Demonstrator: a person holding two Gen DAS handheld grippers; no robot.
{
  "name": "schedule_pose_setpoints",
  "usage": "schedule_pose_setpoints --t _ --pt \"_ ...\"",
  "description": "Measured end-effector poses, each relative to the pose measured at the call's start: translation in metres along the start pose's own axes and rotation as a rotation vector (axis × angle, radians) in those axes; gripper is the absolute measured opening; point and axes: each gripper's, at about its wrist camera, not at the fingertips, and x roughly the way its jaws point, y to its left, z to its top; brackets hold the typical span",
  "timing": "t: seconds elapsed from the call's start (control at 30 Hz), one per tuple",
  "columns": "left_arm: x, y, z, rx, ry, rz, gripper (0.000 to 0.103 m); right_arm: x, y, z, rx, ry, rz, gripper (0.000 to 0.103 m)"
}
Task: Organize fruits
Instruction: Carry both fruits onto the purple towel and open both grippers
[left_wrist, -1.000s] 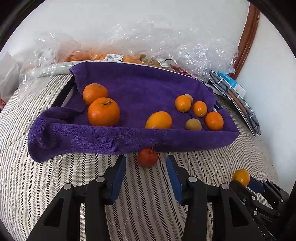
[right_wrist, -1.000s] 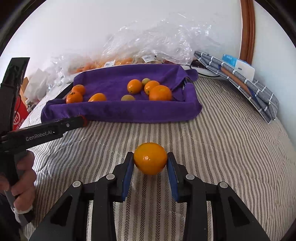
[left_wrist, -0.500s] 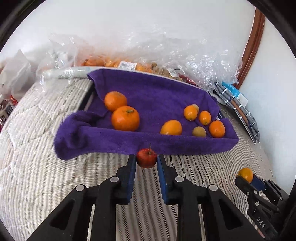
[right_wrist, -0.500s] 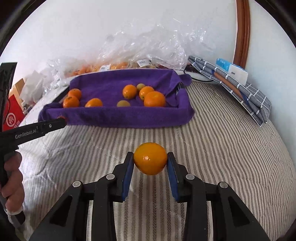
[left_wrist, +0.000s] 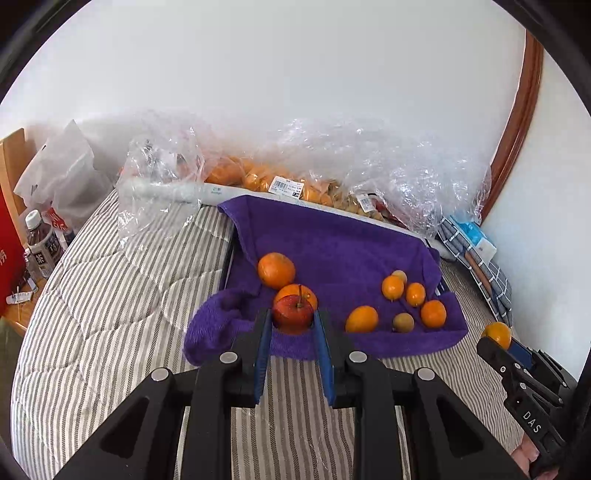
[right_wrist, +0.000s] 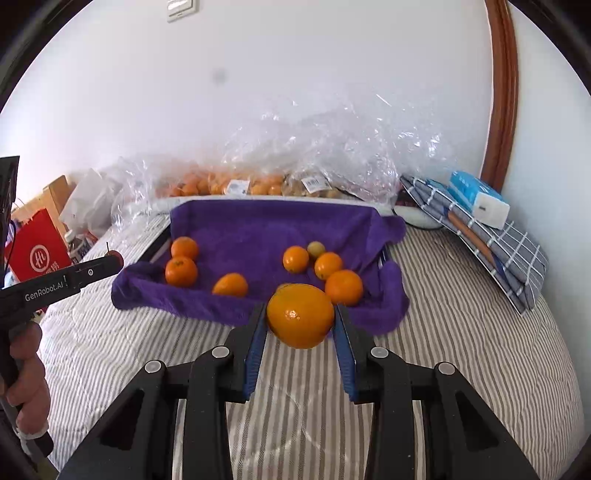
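Your left tool (left_wrist: 292, 325) is clenched on a small red apple (left_wrist: 292, 312), held above the near edge of the purple towel (left_wrist: 332, 243) that lines the tray on the striped bed (left_wrist: 110, 295). Your right tool (right_wrist: 300, 325) grips a large orange (right_wrist: 300, 315), hovering just short of the towel's front fold. Other oranges (right_wrist: 181, 271) and smaller fruits already lie in two loose clusters on the towel.

Carry each fruit well past the raised fold before lowering, or it will likely roll back onto the bed. Set the apple down in a bare patch, stem up, and let go only once it rests on the cloth. Bring the orange beside its like, and ease it down so it does not knock the neighbours.
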Motion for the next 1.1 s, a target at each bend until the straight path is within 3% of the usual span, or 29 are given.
schedule_pose_setpoints --t 0.5,0.77,1.1 --pt "0.085 -0.013 0.039 -0.029 0.028 -0.040 0.023 0.076 -0.017 0.047 0.016 0.026 0.035 0.036" --pt "0.122 -0.020 0.038 -0.041 0.073 -0.066 0.023 0.111 -0.016 0.038 0.005 0.052 0.058 0.036" --pt "0.138 -0.023 0.028 0.005 0.095 -0.063 0.023 0.126 -0.023 0.031 0.021 0.083 0.081 0.036"
